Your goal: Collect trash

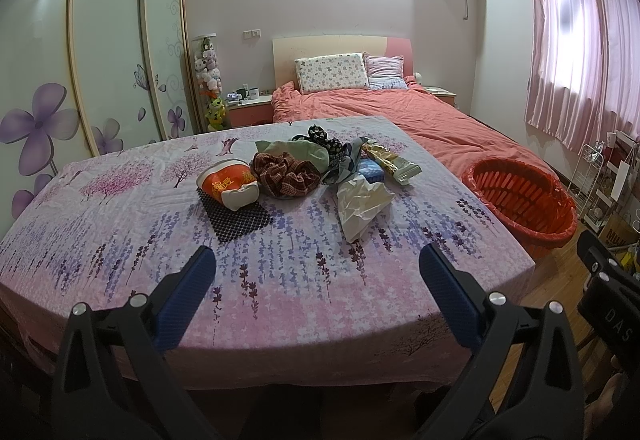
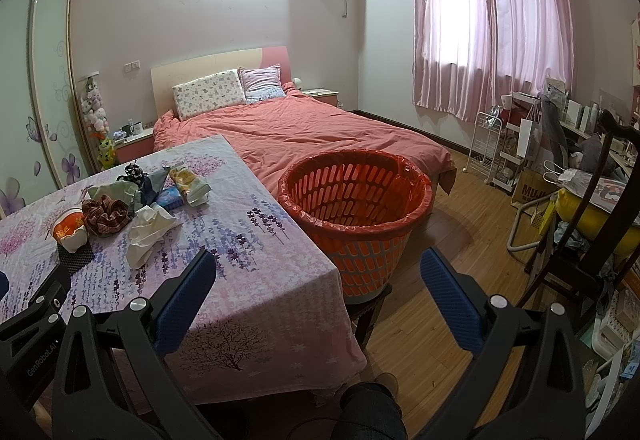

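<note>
Hovering: both grippers [image 1: 318, 272] [image 2: 318, 276] wide, trash [image 1: 362, 206] untouched.

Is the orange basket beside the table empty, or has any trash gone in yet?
Looks empty: the right wrist view shows only the red liner inside the orange basket; its very bottom is hidden. Trash pile remains on the table.

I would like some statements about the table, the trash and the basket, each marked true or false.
1. Both grippers, left gripper and right gripper, are open and hold nothing. True.
2. The orange basket stands on the table. False: it stands beside the table, on a dark stool.
3. The crumpled white plastic bag lies on the tablecloth. True.
4. The basket is already full of trash. False: no trash shows inside, only its red liner.
5. The orange and white cup stands upright. False: it lies tipped on the black mesh mat.
</note>
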Demonstrator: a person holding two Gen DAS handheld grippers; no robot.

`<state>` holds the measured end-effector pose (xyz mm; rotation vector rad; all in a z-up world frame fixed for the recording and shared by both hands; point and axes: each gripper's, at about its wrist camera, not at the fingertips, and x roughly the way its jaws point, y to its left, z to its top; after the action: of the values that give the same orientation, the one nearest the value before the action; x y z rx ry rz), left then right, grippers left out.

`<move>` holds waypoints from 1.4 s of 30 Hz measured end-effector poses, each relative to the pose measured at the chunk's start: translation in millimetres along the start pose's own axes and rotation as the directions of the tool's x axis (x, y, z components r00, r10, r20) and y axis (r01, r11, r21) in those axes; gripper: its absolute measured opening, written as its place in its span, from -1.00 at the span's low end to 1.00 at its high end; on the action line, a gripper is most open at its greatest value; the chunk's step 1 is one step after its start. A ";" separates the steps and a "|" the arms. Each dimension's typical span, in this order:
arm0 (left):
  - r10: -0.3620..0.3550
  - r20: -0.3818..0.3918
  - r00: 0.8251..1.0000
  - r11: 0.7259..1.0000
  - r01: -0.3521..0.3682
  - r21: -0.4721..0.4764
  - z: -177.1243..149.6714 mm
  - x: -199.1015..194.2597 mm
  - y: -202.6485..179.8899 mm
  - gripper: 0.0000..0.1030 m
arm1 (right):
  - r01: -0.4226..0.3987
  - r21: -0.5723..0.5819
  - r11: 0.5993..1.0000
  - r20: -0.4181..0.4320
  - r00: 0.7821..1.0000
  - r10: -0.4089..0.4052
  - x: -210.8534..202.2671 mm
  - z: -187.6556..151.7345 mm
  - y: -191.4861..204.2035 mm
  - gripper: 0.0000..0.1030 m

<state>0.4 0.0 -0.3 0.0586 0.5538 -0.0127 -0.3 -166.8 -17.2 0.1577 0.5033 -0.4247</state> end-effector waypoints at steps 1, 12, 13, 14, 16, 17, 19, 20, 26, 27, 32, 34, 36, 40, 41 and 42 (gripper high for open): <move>0.001 -0.001 1.000 1.000 -0.001 -0.001 0.0 0.5 0.4 0.93 | 0.000 0.000 1.000 0.000 1.000 0.000 -0.4 -0.1 -0.1 0.96; 0.042 -0.043 0.998 0.997 -0.044 -0.057 9.4 39.2 37.6 0.93 | -0.044 -0.025 0.999 -0.013 0.999 0.044 23.7 11.1 18.0 0.96; 0.050 -0.048 0.998 0.997 -0.053 -0.064 10.5 44.4 43.3 0.93 | -0.053 -0.027 0.998 -0.018 0.998 0.053 27.5 12.3 20.9 0.96; 0.060 -0.055 0.997 0.995 -0.064 -0.072 12.0 49.7 49.6 0.93 | -0.066 -0.030 0.997 -0.025 0.998 0.065 32.6 13.9 24.9 0.96; 0.082 -0.068 0.994 0.992 -0.088 -0.087 15.2 61.9 63.8 0.93 | -0.092 -0.039 0.995 -0.040 0.995 0.091 42.3 16.7 33.7 0.96; 0.091 -0.073 0.993 0.991 -0.098 -0.093 16.9 68.2 70.8 0.93 | -0.105 -0.046 0.993 -0.046 0.994 0.103 48.2 18.4 39.4 0.96; 0.110 -0.079 0.991 0.988 -0.117 -0.097 21.5 80.6 82.9 0.93 | -0.122 -0.060 0.991 -0.050 0.992 0.119 59.0 22.7 50.6 0.96; 0.120 -0.082 0.989 0.987 -0.128 -0.097 23.7 86.7 88.7 0.93 | -0.137 -0.069 0.988 -0.054 0.990 0.134 63.9 25.4 54.4 0.96; 0.124 -0.125 0.984 0.985 -0.137 -0.102 36.4 126.2 113.5 0.92 | -0.216 -0.118 0.969 -0.086 0.975 0.207 111.6 49.0 91.0 0.90; 0.121 -0.141 0.983 0.985 -0.137 -0.108 38.2 134.4 116.9 0.92 | -0.220 -0.130 0.967 -0.094 0.974 0.208 123.6 54.0 97.6 0.89; 0.100 -0.205 0.974 0.981 -0.130 -0.140 46.8 173.5 130.7 0.92 | -0.255 -0.131 0.958 -0.169 0.958 0.232 171.1 68.6 113.7 0.74; 0.094 -0.220 0.971 0.980 -0.128 -0.149 49.3 185.3 134.2 0.92 | -0.274 -0.120 0.954 -0.218 0.945 0.244 190.8 71.1 117.4 0.62; 0.085 -0.233 0.969 0.980 -0.123 -0.156 51.4 196.5 136.6 0.92 | -0.296 -0.107 0.949 -0.270 0.928 0.259 207.4 70.3 120.7 0.55; 0.064 -0.269 0.961 0.978 -0.114 -0.175 53.8 217.7 140.3 0.89 | -0.317 -0.120 0.941 -0.324 0.908 0.265 222.0 65.5 127.4 0.40; 0.055 -0.276 0.960 0.977 -0.108 -0.181 54.0 222.5 141.1 0.86 | -0.319 -0.121 0.940 -0.333 0.905 0.265 223.1 64.3 127.7 0.37; 0.048 -0.283 0.958 0.977 -0.103 -0.185 54.3 227.4 141.1 0.85 | -0.323 -0.120 0.939 -0.342 0.901 0.267 224.4 62.0 128.1 0.31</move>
<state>226.2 138.5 -66.4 -0.1152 0.8309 0.1279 259.4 -146.4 -69.8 0.1327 0.8222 -0.0513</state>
